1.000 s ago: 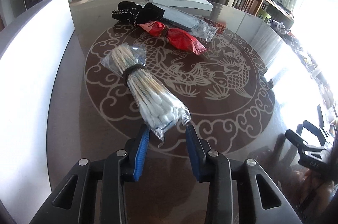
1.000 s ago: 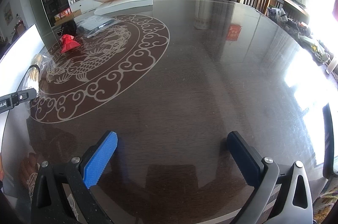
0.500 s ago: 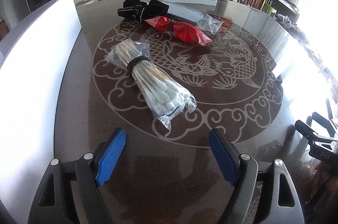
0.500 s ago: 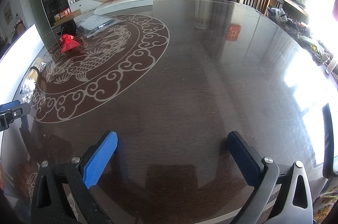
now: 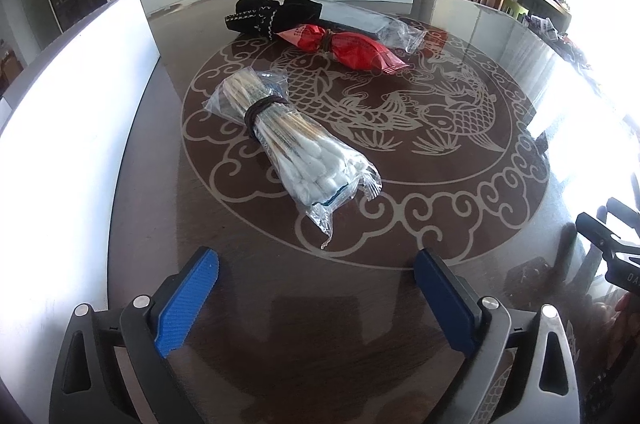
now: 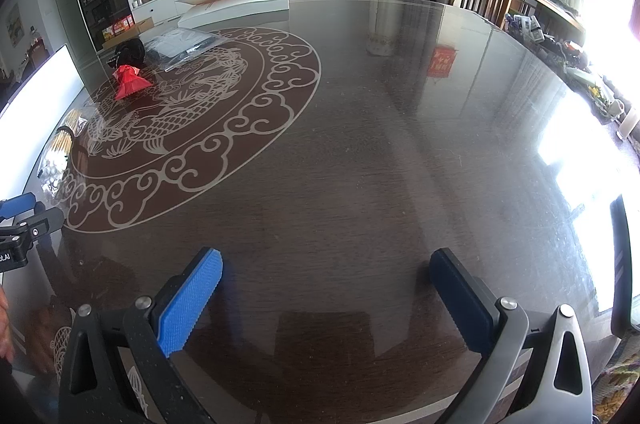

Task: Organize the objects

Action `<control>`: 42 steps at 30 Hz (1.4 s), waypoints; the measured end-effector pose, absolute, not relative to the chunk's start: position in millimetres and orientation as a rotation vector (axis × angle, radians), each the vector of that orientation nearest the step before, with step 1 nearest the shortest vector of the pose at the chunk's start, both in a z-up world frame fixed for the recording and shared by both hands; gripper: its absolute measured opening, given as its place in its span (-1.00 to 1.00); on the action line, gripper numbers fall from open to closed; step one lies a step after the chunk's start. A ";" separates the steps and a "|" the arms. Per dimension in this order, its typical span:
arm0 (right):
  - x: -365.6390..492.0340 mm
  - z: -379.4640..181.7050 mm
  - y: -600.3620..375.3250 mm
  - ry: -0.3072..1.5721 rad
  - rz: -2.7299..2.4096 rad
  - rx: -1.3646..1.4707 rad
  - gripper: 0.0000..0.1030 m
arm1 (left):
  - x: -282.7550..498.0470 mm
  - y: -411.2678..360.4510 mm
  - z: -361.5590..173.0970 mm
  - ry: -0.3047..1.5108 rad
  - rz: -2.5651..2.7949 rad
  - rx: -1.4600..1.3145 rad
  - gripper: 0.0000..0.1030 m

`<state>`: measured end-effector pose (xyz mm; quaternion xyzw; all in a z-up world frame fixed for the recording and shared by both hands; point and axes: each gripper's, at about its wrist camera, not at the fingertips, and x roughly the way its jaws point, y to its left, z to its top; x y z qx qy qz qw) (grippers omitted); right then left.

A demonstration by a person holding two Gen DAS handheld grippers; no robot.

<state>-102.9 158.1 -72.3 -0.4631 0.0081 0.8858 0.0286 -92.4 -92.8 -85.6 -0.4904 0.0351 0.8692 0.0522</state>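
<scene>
left claw (image 5: 316, 284) spread wide and empty, hovering low over the table (image 5: 280, 344) just short of the cotton swab bag (image 5: 294, 144); bag lying straight ahead, long axis running away and leftward toward the white board (image 5: 60, 144) along the left edge, nearest tail pointing back between the blue pads; red packet (image 5: 348, 48), black pouch (image 5: 272, 14) and clear sleeve (image 5: 372, 22) farther off toward the far edge; right claw (image 6: 326, 288) likewise apart, well off over bare wood with plenty of open room, so left looks nearer

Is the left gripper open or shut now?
Open. The left gripper has its blue pads spread wide, empty, short of the clear plastic bag of cotton swabs lying on the dark table.
</scene>
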 end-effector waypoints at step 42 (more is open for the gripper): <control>-298.5 -56.8 -61.5 -0.386 2.972 -1.869 -0.36 | -77.9 -99.9 -88.3 0.101 2.665 -1.413 1.00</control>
